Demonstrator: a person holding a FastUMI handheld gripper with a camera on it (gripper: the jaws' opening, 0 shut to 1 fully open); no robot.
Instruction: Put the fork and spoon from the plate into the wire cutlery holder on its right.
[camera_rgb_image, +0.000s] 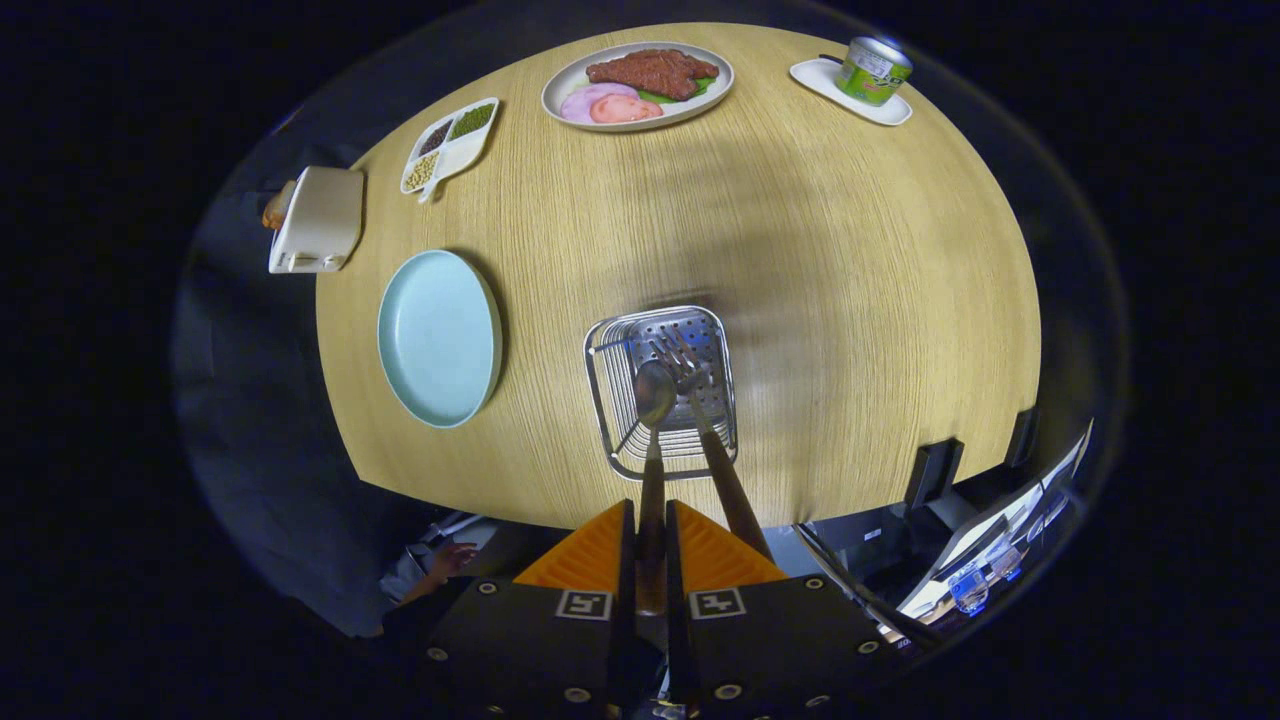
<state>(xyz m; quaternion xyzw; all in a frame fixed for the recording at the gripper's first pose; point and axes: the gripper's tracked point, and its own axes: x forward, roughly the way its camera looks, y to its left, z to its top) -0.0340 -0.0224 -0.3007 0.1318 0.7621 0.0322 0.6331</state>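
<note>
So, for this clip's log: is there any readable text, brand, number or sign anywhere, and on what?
Nothing can be read.
Can on the small white tray: printed wrapper, too small and blurred.
Gripper: two square coded markers, patterns, not words. Its fingers are shut on the spoon handle over the wire cutlery holder, fork alongside.
Screens beyond the table edge: blurred.

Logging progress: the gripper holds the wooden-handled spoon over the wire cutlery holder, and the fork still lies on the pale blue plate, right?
Not quite. In the gripper view the pale blue plate is bare; the wooden-handled fork already stands in the wire cutlery holder. The gripper does hold the wooden-handled spoon there.
</note>
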